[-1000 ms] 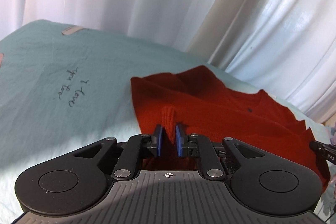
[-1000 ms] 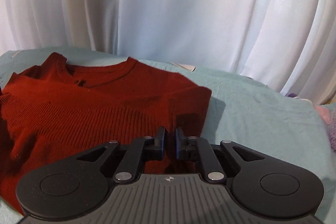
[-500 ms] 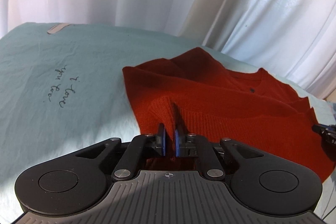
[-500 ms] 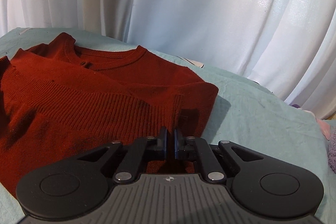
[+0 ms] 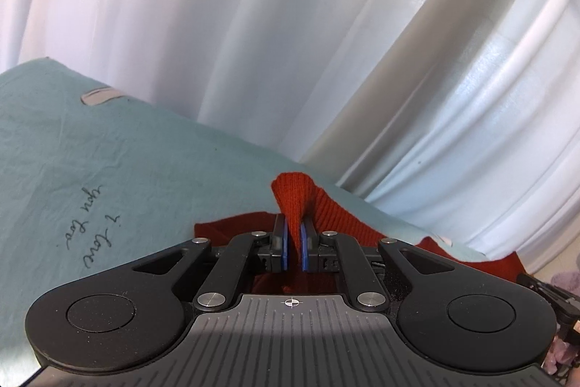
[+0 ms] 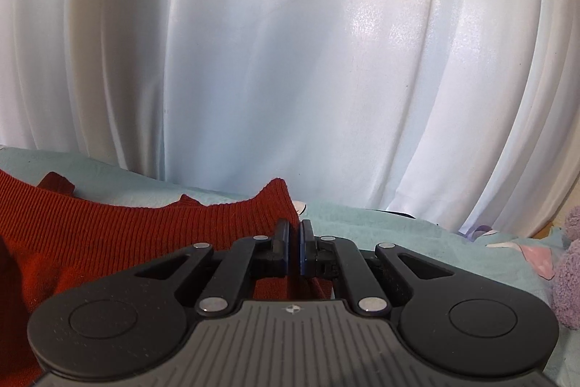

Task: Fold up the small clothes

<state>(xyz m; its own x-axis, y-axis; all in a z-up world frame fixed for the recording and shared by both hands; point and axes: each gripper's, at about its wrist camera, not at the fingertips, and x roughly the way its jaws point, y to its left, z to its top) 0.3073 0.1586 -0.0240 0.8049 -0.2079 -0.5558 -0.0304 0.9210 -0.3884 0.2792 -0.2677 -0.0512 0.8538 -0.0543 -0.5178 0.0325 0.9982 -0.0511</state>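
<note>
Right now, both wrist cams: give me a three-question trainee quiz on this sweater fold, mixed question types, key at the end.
1. True or false: the left claw is shut on a pinch of the red sweater.
2. Multiple choice: in the right wrist view, the right claw grips the sweater at
A) the neckline
B) a ribbed edge near a corner
C) nothing, it is open
3. Short answer: what handwritten words show on the teal sheet?

Key
1. True. Knit stands up between the blue pads.
2. B. The ribbed band runs across to the claw, and the jaws are closed on it.
3. "I love you too".
</note>
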